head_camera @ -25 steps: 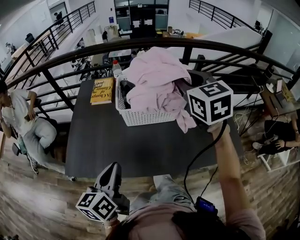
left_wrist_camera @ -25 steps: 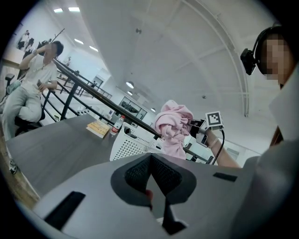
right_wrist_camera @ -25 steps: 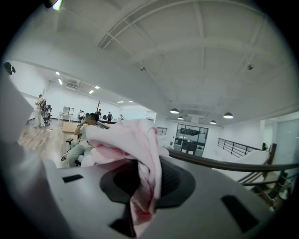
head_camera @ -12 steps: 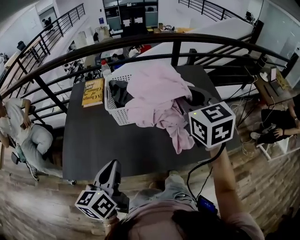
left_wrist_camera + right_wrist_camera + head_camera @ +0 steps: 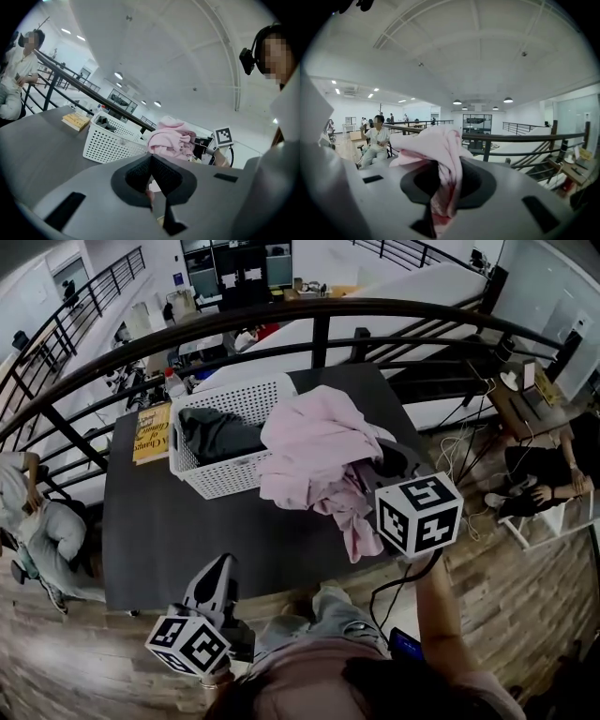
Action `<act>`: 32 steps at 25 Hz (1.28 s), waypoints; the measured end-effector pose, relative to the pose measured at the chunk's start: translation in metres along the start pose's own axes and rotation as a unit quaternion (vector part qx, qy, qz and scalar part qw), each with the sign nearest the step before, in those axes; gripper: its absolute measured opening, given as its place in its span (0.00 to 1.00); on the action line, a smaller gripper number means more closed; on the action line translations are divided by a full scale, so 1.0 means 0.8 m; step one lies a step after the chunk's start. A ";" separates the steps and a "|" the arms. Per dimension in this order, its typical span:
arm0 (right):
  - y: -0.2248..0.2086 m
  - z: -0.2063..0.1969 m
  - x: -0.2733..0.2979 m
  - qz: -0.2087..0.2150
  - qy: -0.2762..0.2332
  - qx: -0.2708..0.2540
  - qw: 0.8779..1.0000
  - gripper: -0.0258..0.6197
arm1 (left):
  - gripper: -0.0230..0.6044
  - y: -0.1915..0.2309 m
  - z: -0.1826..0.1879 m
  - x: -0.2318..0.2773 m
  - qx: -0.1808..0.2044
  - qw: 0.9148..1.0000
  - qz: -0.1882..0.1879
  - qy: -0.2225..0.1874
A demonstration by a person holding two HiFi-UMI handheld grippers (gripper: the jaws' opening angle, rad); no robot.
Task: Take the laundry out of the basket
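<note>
Right claw (image 5: 440, 187), pinching the pink garment (image 5: 314, 442), has hauled it mostly out of the white basket (image 5: 225, 486), to centre frame above the surface (image 5: 187, 531). A dark garment (image 5: 220, 435) remains inside. Left claw (image 5: 151, 161) is pressed together, empty.

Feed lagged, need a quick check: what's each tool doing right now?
Left tool: closed, empty.
Right tool: closed on the pink garment.

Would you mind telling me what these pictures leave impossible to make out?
- Head view: the right gripper's fingers, buried under the pink garment.
- Head view: whatever lies beneath the dark clothing in the white basket, screened by that cloth and the wall.
- Head view: the yellow book's title, too small.
- Right gripper view: the basket and table, blocked by the garment and gripper body.
</note>
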State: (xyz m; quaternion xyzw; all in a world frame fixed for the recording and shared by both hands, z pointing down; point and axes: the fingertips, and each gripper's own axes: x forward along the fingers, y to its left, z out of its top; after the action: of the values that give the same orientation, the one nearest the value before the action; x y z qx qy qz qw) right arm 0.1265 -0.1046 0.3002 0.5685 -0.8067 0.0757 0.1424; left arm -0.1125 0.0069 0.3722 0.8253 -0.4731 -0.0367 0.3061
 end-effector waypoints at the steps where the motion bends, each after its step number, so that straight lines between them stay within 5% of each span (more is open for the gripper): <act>1: -0.010 -0.005 0.001 -0.004 0.004 0.005 1.000 0.17 | 0.03 -0.005 -0.001 0.007 0.000 1.000 0.000 0.002; 12: -0.104 -0.063 0.036 -0.030 0.048 0.058 0.997 0.17 | 0.03 -0.041 -0.007 0.070 -0.010 1.000 0.027 -0.009; 32: -0.187 -0.183 0.160 0.006 0.161 0.081 0.984 0.17 | 0.03 -0.061 -0.020 0.122 -0.030 0.991 0.123 -0.053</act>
State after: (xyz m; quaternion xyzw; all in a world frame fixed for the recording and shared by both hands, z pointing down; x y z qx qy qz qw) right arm 0.2478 -0.2291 0.4732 0.5534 -0.7679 0.2327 0.2235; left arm -0.0161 -0.0465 0.3810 0.7481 -0.5854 -0.0568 0.3072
